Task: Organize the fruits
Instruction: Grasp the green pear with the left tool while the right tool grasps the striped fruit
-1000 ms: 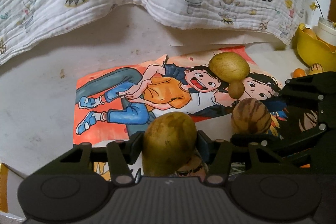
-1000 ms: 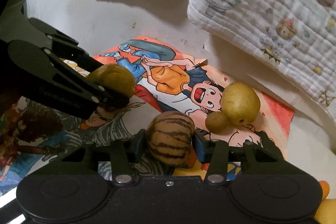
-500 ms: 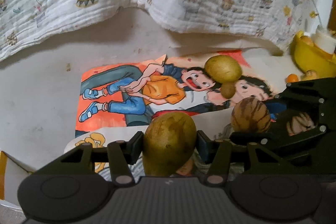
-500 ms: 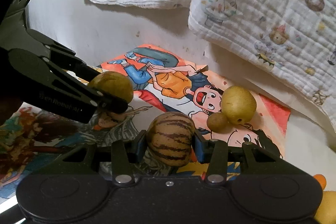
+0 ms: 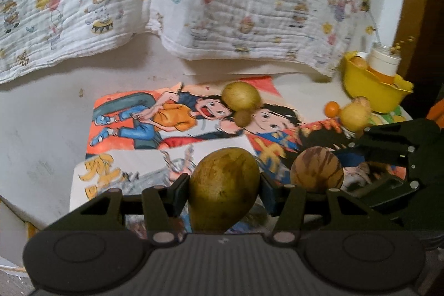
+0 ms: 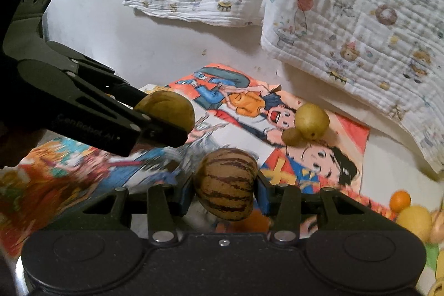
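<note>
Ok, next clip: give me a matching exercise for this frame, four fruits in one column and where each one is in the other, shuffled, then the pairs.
Fruits
1. greenish-yellow mango
2. brown-striped melon
3. round yellow pear
4. small orange

Places
A. lying on the cartoon poster, touching a smaller brown fruit
B. clamped in the right gripper
C. on the table beside the yellow bowl
D. clamped in the left gripper

Pairs: 1-D, 2-B, 3-A, 4-C
</note>
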`<state>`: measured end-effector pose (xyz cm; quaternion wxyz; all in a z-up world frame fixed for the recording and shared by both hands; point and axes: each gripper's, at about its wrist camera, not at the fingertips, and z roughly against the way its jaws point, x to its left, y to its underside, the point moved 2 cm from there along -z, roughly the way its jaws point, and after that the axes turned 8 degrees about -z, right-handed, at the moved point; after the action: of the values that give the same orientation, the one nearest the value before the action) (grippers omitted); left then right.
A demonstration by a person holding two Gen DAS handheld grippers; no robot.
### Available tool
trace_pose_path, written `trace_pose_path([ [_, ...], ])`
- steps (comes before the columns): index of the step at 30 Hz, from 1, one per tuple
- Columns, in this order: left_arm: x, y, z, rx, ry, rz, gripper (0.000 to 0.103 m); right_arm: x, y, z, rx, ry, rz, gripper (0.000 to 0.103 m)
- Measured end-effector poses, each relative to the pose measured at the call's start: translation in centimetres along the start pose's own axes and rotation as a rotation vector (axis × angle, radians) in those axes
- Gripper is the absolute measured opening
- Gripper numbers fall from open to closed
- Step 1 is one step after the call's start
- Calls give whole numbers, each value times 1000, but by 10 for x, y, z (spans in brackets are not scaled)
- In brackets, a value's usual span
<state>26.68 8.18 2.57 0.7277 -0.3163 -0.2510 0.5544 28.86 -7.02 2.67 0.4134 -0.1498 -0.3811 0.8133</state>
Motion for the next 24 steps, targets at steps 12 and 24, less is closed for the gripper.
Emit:
trace_pose_path([
  [12,-51,48,50,0,72,-8,57,34,61,62,37,-18,-31,47],
  [24,-90,90,78,44,104,-66,57,44,107,97,84,-9,-64,47],
])
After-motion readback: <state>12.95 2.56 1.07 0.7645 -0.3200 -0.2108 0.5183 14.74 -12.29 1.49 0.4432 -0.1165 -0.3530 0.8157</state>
